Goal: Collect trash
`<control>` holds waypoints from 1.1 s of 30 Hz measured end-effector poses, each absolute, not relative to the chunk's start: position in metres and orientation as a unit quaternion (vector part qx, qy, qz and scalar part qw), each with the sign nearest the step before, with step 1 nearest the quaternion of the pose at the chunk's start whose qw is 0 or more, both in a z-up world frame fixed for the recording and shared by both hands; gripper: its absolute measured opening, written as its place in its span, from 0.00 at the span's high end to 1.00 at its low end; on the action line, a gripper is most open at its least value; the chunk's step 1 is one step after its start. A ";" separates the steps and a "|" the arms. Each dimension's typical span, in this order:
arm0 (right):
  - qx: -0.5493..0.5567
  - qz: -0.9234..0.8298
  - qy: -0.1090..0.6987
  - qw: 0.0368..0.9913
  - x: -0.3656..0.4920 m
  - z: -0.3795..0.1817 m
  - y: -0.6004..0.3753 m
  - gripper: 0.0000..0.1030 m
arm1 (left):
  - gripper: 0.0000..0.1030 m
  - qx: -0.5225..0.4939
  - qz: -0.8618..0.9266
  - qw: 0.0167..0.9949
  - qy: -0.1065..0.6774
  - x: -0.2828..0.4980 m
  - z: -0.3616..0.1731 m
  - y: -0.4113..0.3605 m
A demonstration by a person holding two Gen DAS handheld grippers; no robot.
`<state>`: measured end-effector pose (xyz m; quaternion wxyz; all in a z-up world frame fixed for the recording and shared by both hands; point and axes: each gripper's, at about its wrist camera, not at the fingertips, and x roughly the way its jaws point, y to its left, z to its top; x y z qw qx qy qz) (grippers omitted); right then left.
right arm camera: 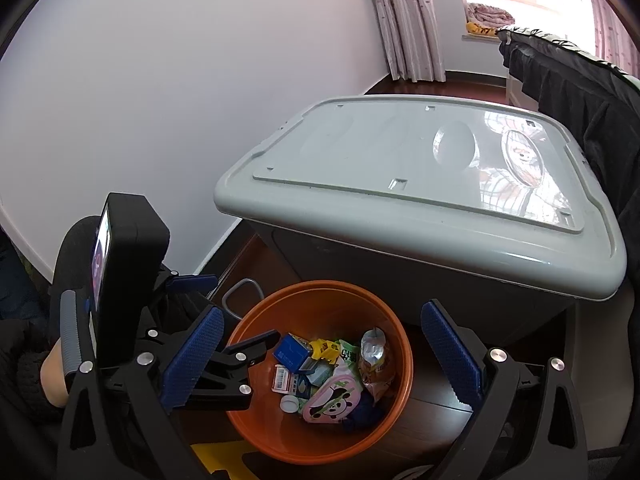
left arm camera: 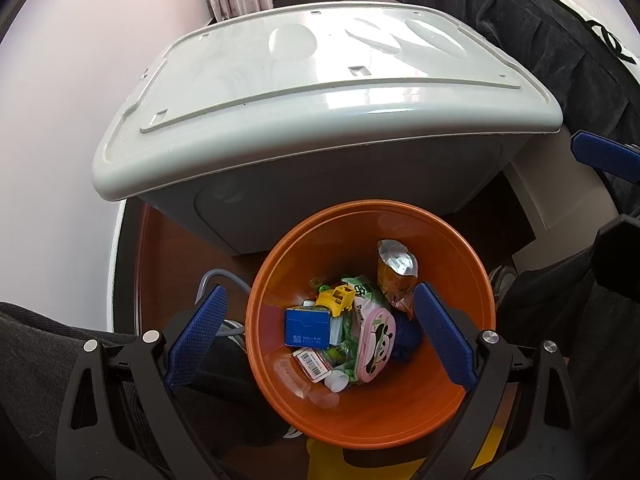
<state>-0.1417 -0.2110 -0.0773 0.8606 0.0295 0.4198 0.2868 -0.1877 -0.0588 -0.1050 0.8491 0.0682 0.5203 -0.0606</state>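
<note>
Task judged near done: trash (blue box [left arm camera: 307,327], panda pack [left arm camera: 376,344], etc.) is seen piled in orange bin [left arm camera: 280,400] w/ both left gripper [left arm camera: 320,340] & right gripper [right arm camera: 320,360] spread apart, nothing held.

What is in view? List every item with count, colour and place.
Bin: one, orange, on the dark floor below both grippers.
Small box: one, blue, in the bin.
Panda pack: one, pink, in the bin.
Toy truck: one, yellow, in the bin.
Foil pouch: one, orange and silver, against the bin's far wall.
Bottle cap: one, white, in the bin.
Storage box: one, grey, lidded, behind the bin.
Curtain: pale patterned, far corner.
Left gripper: blue pads, open, empty.
Right gripper: blue pads, open, empty.
</note>
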 end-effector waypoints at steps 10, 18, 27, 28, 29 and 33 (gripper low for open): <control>0.032 0.286 0.421 0.860 -0.141 -0.078 -0.211 0.05 | 0.11 0.067 -0.060 0.849 0.521 -0.187 -0.105 -0.058; 0.032 0.286 0.419 0.861 -0.142 -0.077 -0.212 0.05 | 0.11 0.068 -0.058 0.849 0.521 -0.188 -0.104 -0.058; 0.032 0.286 0.419 0.861 -0.142 -0.077 -0.212 0.05 | 0.11 0.068 -0.058 0.849 0.520 -0.188 -0.105 -0.058; 0.033 0.286 0.418 0.861 -0.142 -0.077 -0.212 0.05 | 0.11 0.068 -0.058 0.849 0.521 -0.187 -0.105 -0.058; 0.033 0.286 0.418 0.861 -0.142 -0.077 -0.212 0.05 | 0.11 0.068 -0.058 0.849 0.521 -0.187 -0.105 -0.058; 0.034 0.285 0.417 0.862 -0.142 -0.076 -0.212 0.05 | 0.11 0.068 -0.057 0.849 0.521 -0.188 -0.105 -0.058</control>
